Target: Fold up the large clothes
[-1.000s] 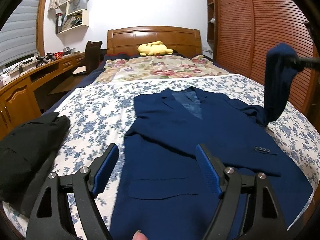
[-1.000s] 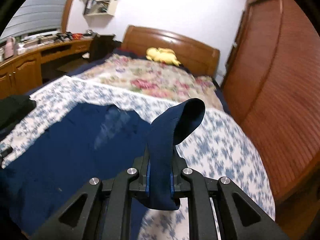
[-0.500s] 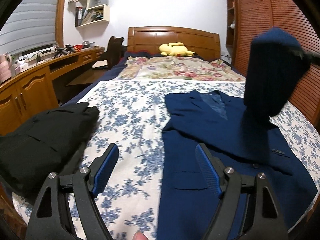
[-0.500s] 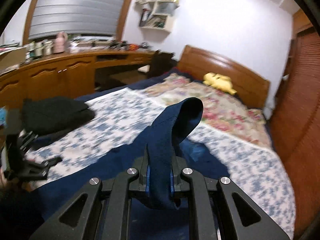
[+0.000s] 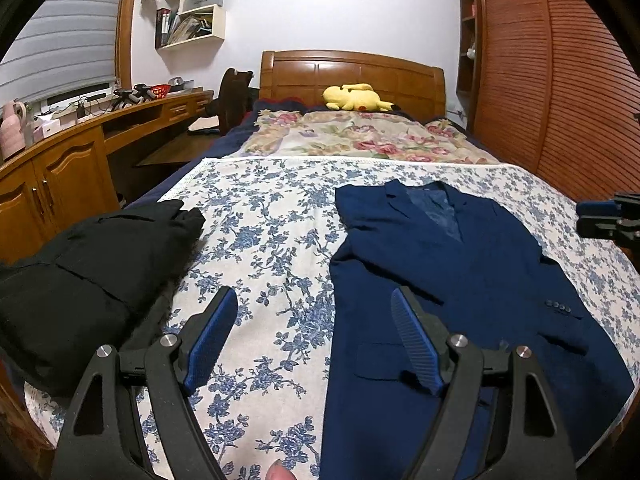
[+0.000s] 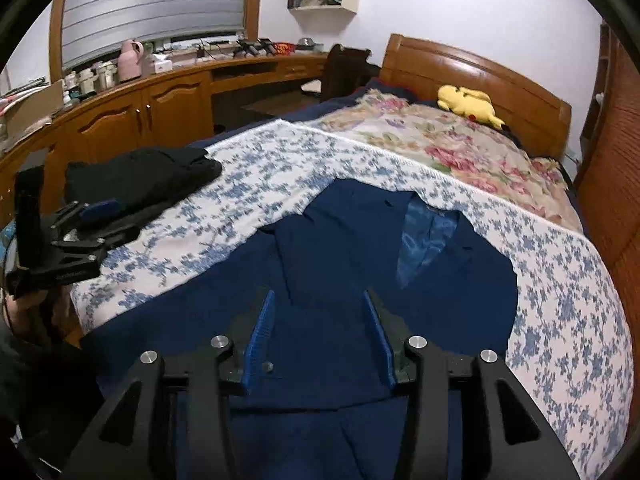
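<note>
right gripper opening above blue jacket

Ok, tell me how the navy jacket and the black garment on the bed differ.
The navy jacket is spread open and flat, front up, lapels and lining showing; the black garment sits as a thick folded bundle. The jacket lies towards the wardrobe side, the black garment at the desk-side edge. Both rest on the blue-flowered sheet, and neither is held by a gripper.
</note>
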`<move>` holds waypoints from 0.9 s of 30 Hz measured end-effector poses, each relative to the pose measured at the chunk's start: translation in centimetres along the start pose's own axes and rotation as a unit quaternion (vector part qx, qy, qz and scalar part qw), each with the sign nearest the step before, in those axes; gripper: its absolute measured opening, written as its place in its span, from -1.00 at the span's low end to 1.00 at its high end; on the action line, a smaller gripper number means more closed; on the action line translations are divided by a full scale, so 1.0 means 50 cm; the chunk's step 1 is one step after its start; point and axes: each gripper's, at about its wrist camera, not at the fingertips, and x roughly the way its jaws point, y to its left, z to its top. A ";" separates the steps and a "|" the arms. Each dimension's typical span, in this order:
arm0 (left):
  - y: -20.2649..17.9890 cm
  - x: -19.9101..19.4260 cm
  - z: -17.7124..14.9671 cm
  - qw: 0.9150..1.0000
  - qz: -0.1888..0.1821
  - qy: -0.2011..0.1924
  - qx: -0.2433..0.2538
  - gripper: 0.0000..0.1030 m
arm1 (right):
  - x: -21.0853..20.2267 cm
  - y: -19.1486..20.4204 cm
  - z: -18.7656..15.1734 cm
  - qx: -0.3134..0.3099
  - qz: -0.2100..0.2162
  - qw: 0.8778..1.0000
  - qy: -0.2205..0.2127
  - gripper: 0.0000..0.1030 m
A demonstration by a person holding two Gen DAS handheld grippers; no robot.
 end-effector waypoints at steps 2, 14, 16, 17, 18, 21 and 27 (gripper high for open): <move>-0.004 0.002 -0.002 1.000 -0.001 0.002 0.003 0.55 | 0.013 0.006 -0.026 0.008 0.001 1.000 0.009 -0.09; -0.020 0.010 -0.010 1.000 0.001 0.013 0.017 0.55 | 0.159 0.079 -0.086 0.035 0.053 0.996 0.062 -0.10; -0.020 0.010 -0.010 1.000 0.001 0.014 0.016 0.55 | 0.191 0.108 -0.091 0.028 0.069 0.995 0.072 -0.10; -0.021 0.011 -0.011 1.000 0.001 0.015 0.017 0.55 | 0.203 0.119 -0.093 0.026 0.076 0.994 0.076 -0.10; -0.022 0.012 -0.012 1.000 0.002 0.015 0.017 0.55 | 0.218 0.133 -0.095 0.024 0.084 0.993 0.082 -0.10; -0.022 0.016 -0.014 1.000 0.003 0.018 0.018 0.55 | 0.259 0.162 -0.105 0.013 0.091 0.991 0.097 -0.10; -0.022 0.020 -0.019 1.000 0.003 0.020 0.021 0.55 | 0.294 0.160 -0.100 0.022 0.093 0.990 0.100 -0.10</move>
